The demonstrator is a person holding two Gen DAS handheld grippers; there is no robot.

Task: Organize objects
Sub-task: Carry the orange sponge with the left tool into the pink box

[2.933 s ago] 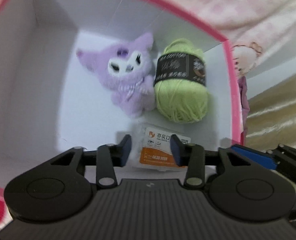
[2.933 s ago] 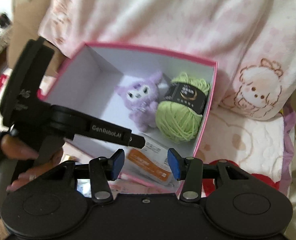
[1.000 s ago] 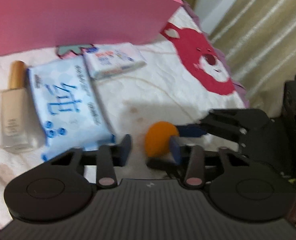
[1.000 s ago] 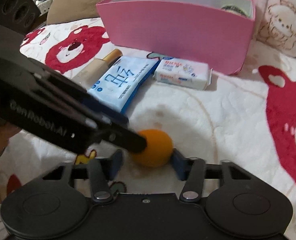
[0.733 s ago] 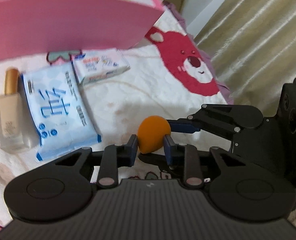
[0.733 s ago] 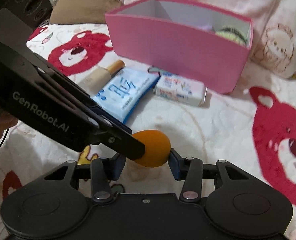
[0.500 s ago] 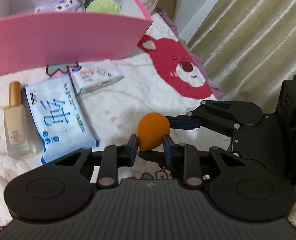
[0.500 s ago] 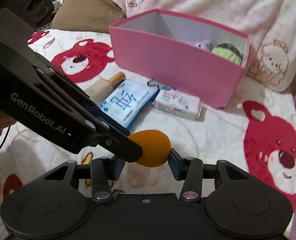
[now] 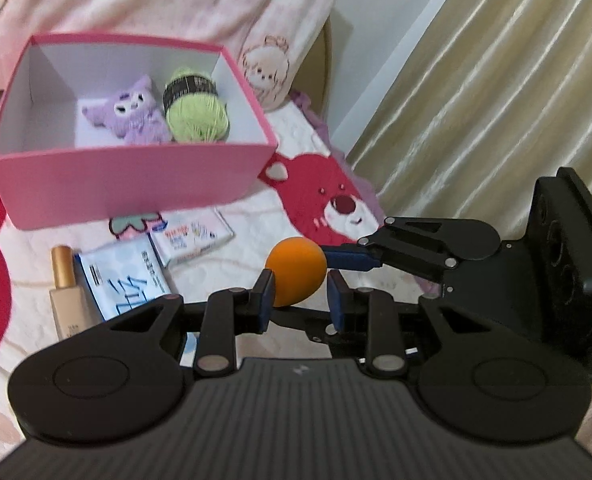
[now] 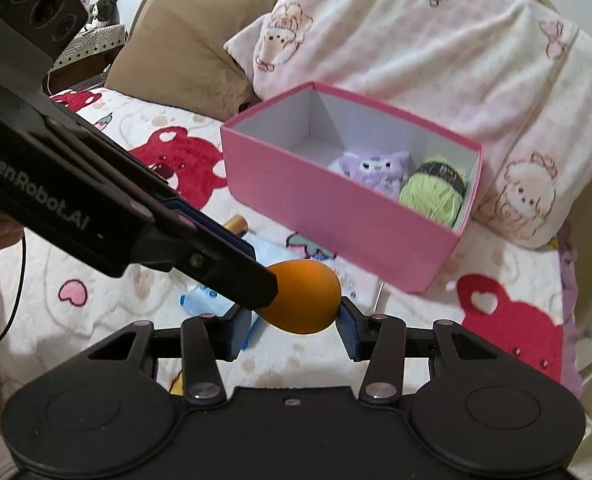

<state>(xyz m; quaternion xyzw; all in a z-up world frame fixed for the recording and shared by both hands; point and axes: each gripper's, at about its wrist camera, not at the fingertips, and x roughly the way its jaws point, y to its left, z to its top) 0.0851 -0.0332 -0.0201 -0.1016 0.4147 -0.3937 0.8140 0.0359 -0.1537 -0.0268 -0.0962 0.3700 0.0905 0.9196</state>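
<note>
Both grippers carry one object jointly: the left gripper (image 9: 299,296) is clamped nearly fully closed on the lower part of the orange makeup sponge (image 9: 296,271), and the right gripper (image 10: 293,322) presses its blue pads against the sponge's opposite sides from a crossing angle, its jaws only partly closed. The sponge is egg-shaped, matte and smooth; it probably compresses and could squirm out of one pair of pads, which would account for the double grip. It is suspended above the bedspread (image 9: 251,216), in front of and apart from the pink box (image 9: 135,178), the likely destination. The box is rigid card with a white interior and already holds a fuzzy purple plush toy (image 9: 129,114) beside a green yarn ball (image 9: 195,116) with a dark paper band. Still on the quilted fabric in front of the box lie a glossy blue wipes pack (image 9: 125,280), a small tissue packet (image 9: 191,236) and a gold-capped foundation bottle (image 9: 69,300).
</note>
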